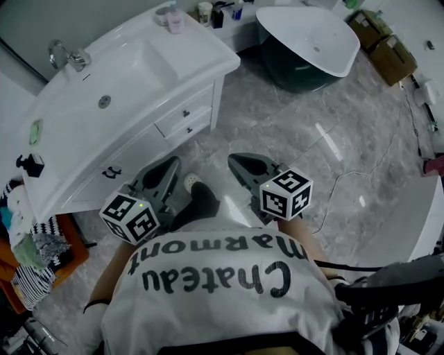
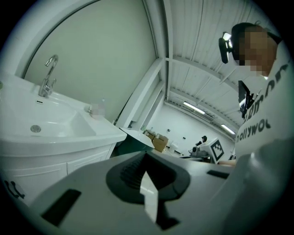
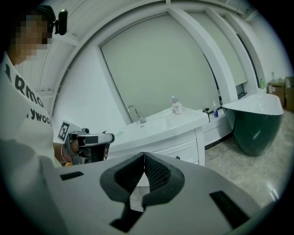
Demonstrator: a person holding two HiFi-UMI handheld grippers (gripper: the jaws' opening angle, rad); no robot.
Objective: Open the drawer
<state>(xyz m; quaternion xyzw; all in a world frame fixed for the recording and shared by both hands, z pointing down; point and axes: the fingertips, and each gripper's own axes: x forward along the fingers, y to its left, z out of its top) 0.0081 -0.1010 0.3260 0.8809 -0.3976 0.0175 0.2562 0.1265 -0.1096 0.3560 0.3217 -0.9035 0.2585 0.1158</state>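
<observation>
**Both grippers empty in front of the closed vanity drawers**

The person stands on the grey marble floor (image 1: 291, 132) facing a white vanity (image 1: 149, 149) that fills the upper left of the head view. Two drawers sit one above the other at the vanity's right end: the upper drawer (image 1: 182, 114) and the lower drawer (image 1: 191, 130), each with a small dark knob. Both fronts lie flush with the cabinet, so neither is pulled out. In the right gripper view the drawer fronts show just beyond the jaw tips, under the basin edge.

The left gripper (image 1: 170, 165) is held out low in front of the person, its tips pointing toward the vanity but well apart from it. Its own view shows the jaws pressed together with nothing between them (image 2: 146, 153). The right gripper (image 1: 239, 159) is held beside it, a little further from the cabinet, over bare floor. Its jaws are likewise pressed together and empty (image 3: 144, 156). Neither gripper touches a knob or any part of the vanity.

On top of the vanity are a sink basin (image 1: 118, 76) with a chrome faucet (image 1: 69, 55) and a small bottle (image 1: 173, 19) near the back corner. A dark-sided bathtub (image 1: 312, 35) stands further off, with cardboard boxes (image 1: 381, 45) beyond it
</observation>
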